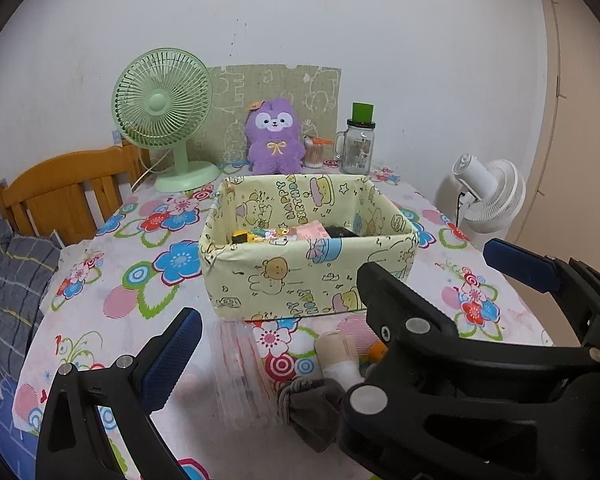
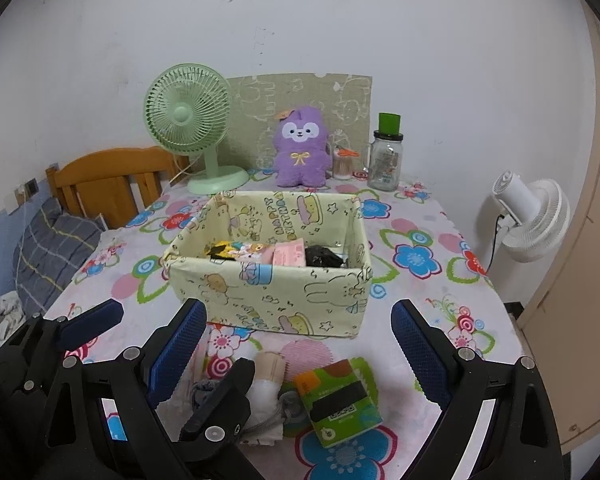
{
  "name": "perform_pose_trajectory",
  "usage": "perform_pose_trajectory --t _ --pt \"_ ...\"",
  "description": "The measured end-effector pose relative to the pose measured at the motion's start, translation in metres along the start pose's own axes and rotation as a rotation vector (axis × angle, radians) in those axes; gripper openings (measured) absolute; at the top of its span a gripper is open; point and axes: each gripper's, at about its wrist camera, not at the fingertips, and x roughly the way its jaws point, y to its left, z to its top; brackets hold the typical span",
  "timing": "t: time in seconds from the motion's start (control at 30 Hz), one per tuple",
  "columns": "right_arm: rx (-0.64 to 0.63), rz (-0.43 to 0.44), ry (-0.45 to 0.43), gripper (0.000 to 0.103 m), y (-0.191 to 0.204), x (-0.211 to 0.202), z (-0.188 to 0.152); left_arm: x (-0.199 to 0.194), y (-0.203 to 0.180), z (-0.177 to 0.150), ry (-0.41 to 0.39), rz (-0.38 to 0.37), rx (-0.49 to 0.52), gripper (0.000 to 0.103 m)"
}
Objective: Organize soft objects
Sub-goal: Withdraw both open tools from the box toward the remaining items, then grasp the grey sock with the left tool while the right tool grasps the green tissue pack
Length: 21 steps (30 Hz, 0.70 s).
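The right gripper [image 2: 298,344] has its fingers spread and empty above the loose pile on the desk [image 2: 440,220]. The green tissue pack [image 2: 337,398] lies just below and between them, its long axis running toward 11 o'clock. The fabric box [image 2: 268,292] waits at 12 o'clock. The left gripper [image 1: 276,356], equally spread, sits nearer the grey sock [image 1: 308,408]
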Motion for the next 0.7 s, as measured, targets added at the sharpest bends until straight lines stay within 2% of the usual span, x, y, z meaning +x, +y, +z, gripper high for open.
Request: perform_pose_trajectory --t 0.2,0.33,0.7 --pt "0.003 0.005 -0.012 0.095 -0.002 0.003 -0.012 0.002 -0.003 -0.010 -0.020 0.018 0.007 0.103" --pt "0.008 0.008 -0.016 0.095 -0.003 0.004 -0.018 0.005 -0.003 -0.016 -0.017 0.003 -0.004 0.103" --pt "0.016 -0.002 0.023 0.095 -0.007 0.021 -0.036 0.026 -0.004 -0.034 0.032 -0.022 -0.009 0.103"
